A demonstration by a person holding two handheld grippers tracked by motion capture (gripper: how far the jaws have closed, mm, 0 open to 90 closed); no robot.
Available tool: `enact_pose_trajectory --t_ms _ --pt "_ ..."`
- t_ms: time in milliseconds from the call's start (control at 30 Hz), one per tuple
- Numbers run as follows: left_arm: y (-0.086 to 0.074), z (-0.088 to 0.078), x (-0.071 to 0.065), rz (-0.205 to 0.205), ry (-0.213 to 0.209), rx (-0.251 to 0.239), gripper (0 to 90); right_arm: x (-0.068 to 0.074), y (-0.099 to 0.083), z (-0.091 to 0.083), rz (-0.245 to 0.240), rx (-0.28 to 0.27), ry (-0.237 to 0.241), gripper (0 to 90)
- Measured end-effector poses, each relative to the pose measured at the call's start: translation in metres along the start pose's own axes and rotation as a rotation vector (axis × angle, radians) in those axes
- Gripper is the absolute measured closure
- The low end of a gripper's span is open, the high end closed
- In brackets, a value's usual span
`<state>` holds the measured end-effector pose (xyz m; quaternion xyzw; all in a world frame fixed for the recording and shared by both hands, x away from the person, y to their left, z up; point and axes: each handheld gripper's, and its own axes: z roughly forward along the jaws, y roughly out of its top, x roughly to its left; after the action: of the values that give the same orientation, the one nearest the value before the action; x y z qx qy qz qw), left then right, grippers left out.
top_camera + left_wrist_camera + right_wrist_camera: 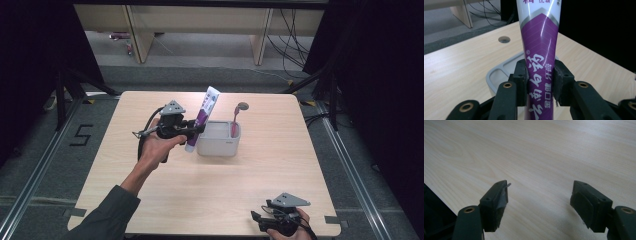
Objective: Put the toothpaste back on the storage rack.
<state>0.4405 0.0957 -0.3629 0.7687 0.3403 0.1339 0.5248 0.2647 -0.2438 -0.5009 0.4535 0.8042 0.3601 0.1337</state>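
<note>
- Table point(210, 190): light wood top, round cable hole point(242, 105) near far edge.
- Grey tray point(218, 146) sits directly on it, just behind the left jaws.
- Bare wood under and ahead of the right jaws.

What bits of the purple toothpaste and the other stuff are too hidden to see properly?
- Purple and white toothpaste tube: in the left gripper view its top and bottom are cut off by the frame edges; the left gripper, shut on it, covers its sides.
- Pale grey plastic holder: in the high view its inside floor is hidden by its own wall.
- Pink toothbrush: its lower end is hidden inside the holder.
</note>
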Motion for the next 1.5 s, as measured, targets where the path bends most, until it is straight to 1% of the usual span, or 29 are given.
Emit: enact_pose_trajectory --t_ms 33,67,100,133,167,233,267,300,333,367,400,433,500,533,567,633,700,767,800,833,900,933,967,1267,1367,1400,1433,1467,1500 --pt "0.002 0.001 0.000 -0.004 0.000 -0.002 67.8 0.002 0.000 0.000 0.023 0.005 0.007 30.3" --pt "0.003 0.003 0.000 -0.005 0.000 -0.005 67.7 0.000 0.000 0.000 -0.001 0.001 -0.001 30.3" --pt "0.004 0.005 0.000 -0.002 0.003 -0.016 67.7 0.000 0.000 0.000 0.000 0.000 0.000 30.3" --pt "0.004 0.005 0.000 -0.002 0.003 -0.016 67.7 0.000 0.000 0.000 0.000 0.000 0.000 30.3" --pt "0.007 0.008 -0.001 0.003 0.017 -0.025 67.8 0.003 0.000 0.000 0.040 0.008 0.008 30.4" --pt "0.009 0.010 0.000 -0.008 0.015 -0.045 67.8 0.002 0.000 0.000 0.020 0.003 0.010 30.3" --pt "0.010 0.012 -0.001 -0.011 0.013 -0.052 67.8 0.000 0.000 0.001 -0.004 -0.002 0.004 30.4" --pt "0.011 0.013 -0.001 -0.008 0.015 -0.059 67.8 0.000 0.000 0.001 -0.004 -0.002 0.004 30.3" --pt "0.012 0.015 -0.001 -0.008 0.015 -0.064 67.7 0.002 0.000 0.001 0.022 0.003 0.014 30.3" --pt "0.012 0.016 -0.001 -0.009 0.016 -0.068 67.7 0.002 0.000 0.000 0.030 0.006 0.017 30.3" --pt "0.012 0.016 -0.001 -0.009 0.016 -0.068 67.7 0.002 0.000 0.000 0.030 0.006 0.017 30.3" --pt "0.013 0.018 -0.001 -0.007 0.020 -0.073 67.7 0.000 0.000 0.000 0.004 0.000 0.013 30.3" --pt "0.014 0.020 -0.001 -0.008 0.020 -0.079 67.7 0.001 0.000 0.000 0.004 0.000 0.011 30.3" --pt "0.015 0.021 -0.001 -0.005 0.021 -0.089 67.7 0.003 0.000 0.000 0.041 0.010 0.010 30.3" --pt "0.015 0.024 -0.001 -0.013 0.016 -0.096 67.7 0.003 0.000 0.000 0.037 0.011 0.015 30.4" --pt "0.016 0.027 -0.001 -0.012 0.026 -0.108 67.7 0.002 -0.001 0.001 0.006 -0.001 0.010 30.4" --pt "0.018 0.030 0.000 -0.014 0.035 -0.112 67.8 0.003 0.000 0.000 0.027 0.001 0.008 30.4" --pt "0.018 0.031 0.000 -0.011 0.039 -0.116 67.8 0.002 0.000 0.000 0.025 0.001 0.009 30.3" --pt "0.019 0.034 0.000 -0.014 0.039 -0.123 67.8 0.003 0.000 0.000 0.040 0.005 0.010 30.3" --pt "0.020 0.036 0.000 -0.019 0.041 -0.133 67.9 0.002 0.000 0.000 0.024 0.001 0.009 30.3" --pt "0.020 0.037 0.000 -0.018 0.044 -0.131 67.9 0.002 0.000 0.000 0.017 -0.002 0.009 30.3" --pt "0.020 0.041 0.000 -0.017 0.052 -0.142 67.9 0.004 0.000 -0.001 0.043 0.004 0.011 30.4" --pt "0.021 0.042 0.000 -0.021 0.051 -0.145 67.9 0.002 0.000 0.000 0.020 -0.003 0.010 30.3" --pt "0.023 0.053 -0.001 -0.028 0.050 -0.170 67.8 0.002 0.000 0.000 0.025 -0.002 0.015 30.3" --pt "0.024 0.059 -0.002 -0.017 0.046 -0.181 67.8 0.002 0.000 0.000 0.016 -0.007 0.014 30.3" --pt "0.024 0.060 -0.003 -0.008 0.048 -0.176 67.8 0.003 0.000 -0.001 0.028 -0.004 0.024 30.3" --pt "0.024 0.062 -0.004 -0.004 0.052 -0.174 67.8 0.002 0.001 -0.001 0.018 -0.009 0.025 30.3" --pt "0.024 0.062 -0.004 -0.004 0.052 -0.174 67.8 0.002 0.001 -0.001 0.018 -0.009 0.025 30.3" --pt "0.023 0.065 -0.004 -0.006 0.053 -0.173 67.8 0.000 0.001 0.000 -0.005 -0.016 0.025 30.3"
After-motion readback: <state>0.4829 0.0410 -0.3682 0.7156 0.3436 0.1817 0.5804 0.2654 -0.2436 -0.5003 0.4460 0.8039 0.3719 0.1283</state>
